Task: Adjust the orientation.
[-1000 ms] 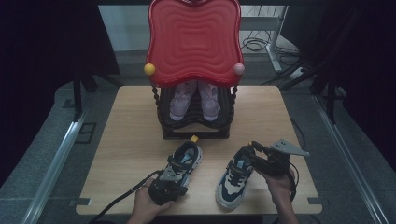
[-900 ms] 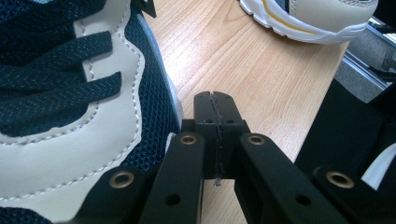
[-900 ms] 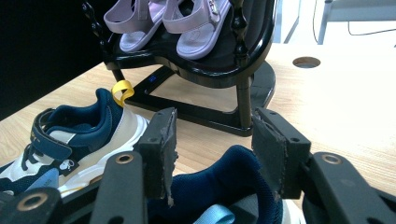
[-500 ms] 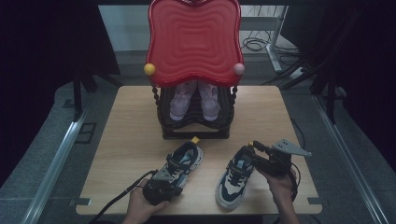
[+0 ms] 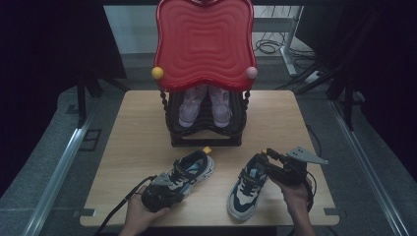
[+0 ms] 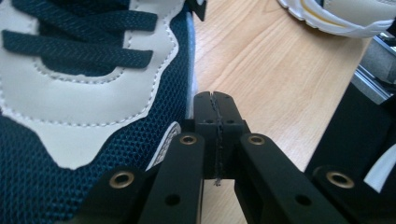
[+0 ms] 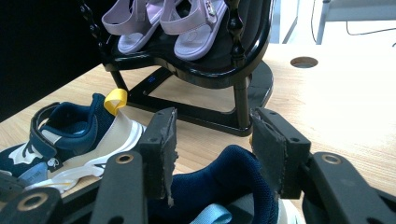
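Two navy-and-cream sneakers lie on the wooden table (image 5: pixel 133 128). Beside the toe of the left sneaker (image 5: pixel 191 170) (image 6: pixel 70 93) is my left gripper (image 5: pixel 164 192) (image 6: pixel 215 109), shut with nothing between its pads and resting against the shoe's side. My right gripper (image 5: pixel 269 164) (image 7: pixel 212 140) straddles the navy heel collar of the right sneaker (image 5: pixel 246 187) (image 7: pixel 219 182), its pads pressing on both sides. The shoe still lies on the table. The left sneaker (image 7: pixel 70 135) shows a yellow heel tab (image 7: pixel 116 100).
A black shoe rack (image 5: pixel 204 137) (image 7: pixel 224 70) with a red wavy top (image 5: pixel 204 44) stands behind the sneakers. A pair of lilac sandals (image 5: pixel 204 105) (image 7: pixel 173 23) sits on its shelf. A round hole (image 7: pixel 303 61) is in the tabletop. Bare wood lies to both sides.
My left gripper has slid a little to the left by the left sneaker's toe. The right gripper and both sneakers have stayed where they were.
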Motion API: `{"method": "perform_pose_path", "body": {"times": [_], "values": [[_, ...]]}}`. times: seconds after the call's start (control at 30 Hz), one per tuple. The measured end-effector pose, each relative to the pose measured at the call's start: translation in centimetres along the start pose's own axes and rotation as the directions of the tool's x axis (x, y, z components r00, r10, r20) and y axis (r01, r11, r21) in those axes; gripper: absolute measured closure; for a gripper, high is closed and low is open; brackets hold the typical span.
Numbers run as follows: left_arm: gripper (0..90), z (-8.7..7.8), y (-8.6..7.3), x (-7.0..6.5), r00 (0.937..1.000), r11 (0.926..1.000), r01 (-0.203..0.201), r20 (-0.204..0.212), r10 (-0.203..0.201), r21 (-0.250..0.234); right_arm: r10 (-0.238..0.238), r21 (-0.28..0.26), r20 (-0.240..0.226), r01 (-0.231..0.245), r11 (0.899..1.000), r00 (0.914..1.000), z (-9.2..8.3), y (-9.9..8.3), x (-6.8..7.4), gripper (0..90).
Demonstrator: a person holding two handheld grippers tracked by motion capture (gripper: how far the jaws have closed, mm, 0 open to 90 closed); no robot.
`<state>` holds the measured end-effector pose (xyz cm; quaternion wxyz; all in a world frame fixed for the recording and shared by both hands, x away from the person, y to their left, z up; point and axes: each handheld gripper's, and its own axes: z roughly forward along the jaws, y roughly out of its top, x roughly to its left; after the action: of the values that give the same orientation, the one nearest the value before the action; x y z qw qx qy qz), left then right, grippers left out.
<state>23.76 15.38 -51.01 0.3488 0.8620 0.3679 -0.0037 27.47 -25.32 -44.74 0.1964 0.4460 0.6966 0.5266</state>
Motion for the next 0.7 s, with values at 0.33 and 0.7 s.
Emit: {"method": "perform_pose_path", "body": {"times": [0.33, 0.7], "values": [[90.0, -0.5, -0.3, 1.3, 0.9997, 0.9997, 0.025, 0.003, -0.025, 0.0, 0.005, -0.003, -0.011, -0.005, 1.0, 0.9999, 0.0, 0.0, -0.1, 50.6], [90.0, -0.8, -0.5, 2.3, 0.9992, 0.9992, 0.041, -0.002, -0.041, -0.001, 0.004, -0.003, -0.008, -0.004, 1.0, 1.0, 0.0, 0.0, -0.2, 50.6]]}}
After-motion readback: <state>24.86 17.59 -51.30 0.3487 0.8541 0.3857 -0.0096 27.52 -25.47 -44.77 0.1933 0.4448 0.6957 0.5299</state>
